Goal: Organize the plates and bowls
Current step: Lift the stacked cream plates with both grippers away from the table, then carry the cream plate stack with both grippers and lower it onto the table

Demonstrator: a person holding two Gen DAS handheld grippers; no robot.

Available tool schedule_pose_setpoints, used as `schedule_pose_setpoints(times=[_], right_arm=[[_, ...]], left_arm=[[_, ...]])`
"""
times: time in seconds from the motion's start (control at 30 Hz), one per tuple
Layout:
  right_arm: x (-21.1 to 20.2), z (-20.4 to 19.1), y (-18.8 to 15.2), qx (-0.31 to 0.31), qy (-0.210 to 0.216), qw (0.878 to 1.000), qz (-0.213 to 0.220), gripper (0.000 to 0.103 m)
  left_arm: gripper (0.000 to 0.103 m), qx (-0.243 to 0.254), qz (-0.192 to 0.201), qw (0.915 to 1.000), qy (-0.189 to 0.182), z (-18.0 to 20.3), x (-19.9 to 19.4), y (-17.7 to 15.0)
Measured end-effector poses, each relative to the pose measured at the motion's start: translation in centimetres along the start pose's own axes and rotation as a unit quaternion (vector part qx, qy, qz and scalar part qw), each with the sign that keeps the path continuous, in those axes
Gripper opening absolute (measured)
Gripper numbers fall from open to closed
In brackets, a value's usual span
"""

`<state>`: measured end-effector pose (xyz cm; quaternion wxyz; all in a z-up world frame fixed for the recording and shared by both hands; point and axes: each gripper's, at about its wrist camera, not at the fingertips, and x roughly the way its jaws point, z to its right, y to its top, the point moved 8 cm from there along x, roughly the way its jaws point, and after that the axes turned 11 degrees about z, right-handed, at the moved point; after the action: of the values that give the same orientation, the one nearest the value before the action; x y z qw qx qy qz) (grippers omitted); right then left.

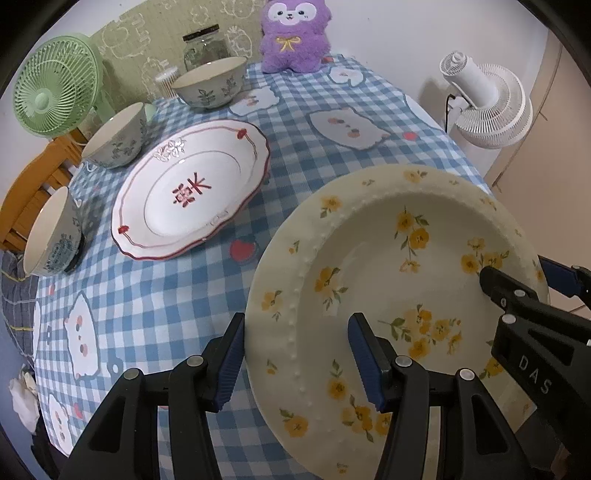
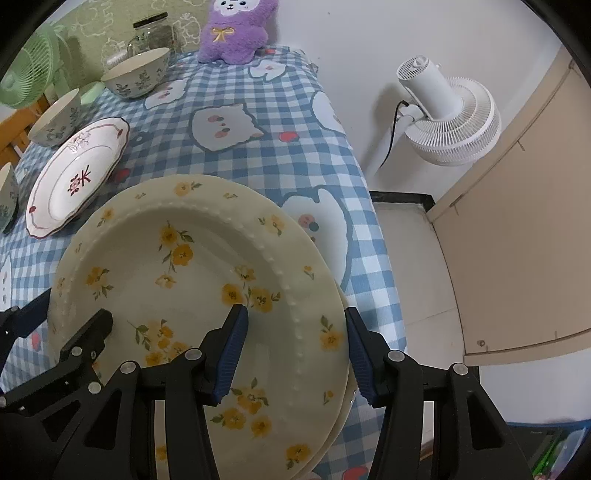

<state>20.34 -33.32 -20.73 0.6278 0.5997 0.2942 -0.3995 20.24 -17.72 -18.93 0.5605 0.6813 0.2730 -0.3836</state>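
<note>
Soft even indoor light, faint shadows, mild glare on glazed surfaces; strong fisheye bending, dark corners.

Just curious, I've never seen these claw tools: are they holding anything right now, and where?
Cannot tell for sure. Both the left gripper and right gripper straddle opposite rims of the yellow-flowered plate, jaws wide.

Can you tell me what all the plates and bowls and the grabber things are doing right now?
Yellow flower plate: tilted, lying on a second cream plate, both grippers' fingers straddling its rim.
Red-trimmed plate: flat on the checked tablecloth, empty.
Three bowls: upright, separate, not stacked.
Left gripper: open.
Right gripper: open.
Glass jar: lid on.
Purple plush: sitting upright.
</note>
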Motion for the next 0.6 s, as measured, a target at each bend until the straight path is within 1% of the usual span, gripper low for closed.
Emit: schedule_pose_setpoints(times=[0.27, 0.6], right_arm=[[0.22, 0.2, 0.06, -0.004, -0.003, 1.0, 0.002, 0.056], [0.11, 0.37, -0.09, -0.002, -0.009, 1.0, 0.008, 0.056]], left_arm=[[0.056, 0.001, -0.001, 1.0, -0.003, 0.19, 0.13, -0.24], [0.056, -0.01, 0.001, 0.9999, -0.006, 0.39, 0.27, -0.31]])
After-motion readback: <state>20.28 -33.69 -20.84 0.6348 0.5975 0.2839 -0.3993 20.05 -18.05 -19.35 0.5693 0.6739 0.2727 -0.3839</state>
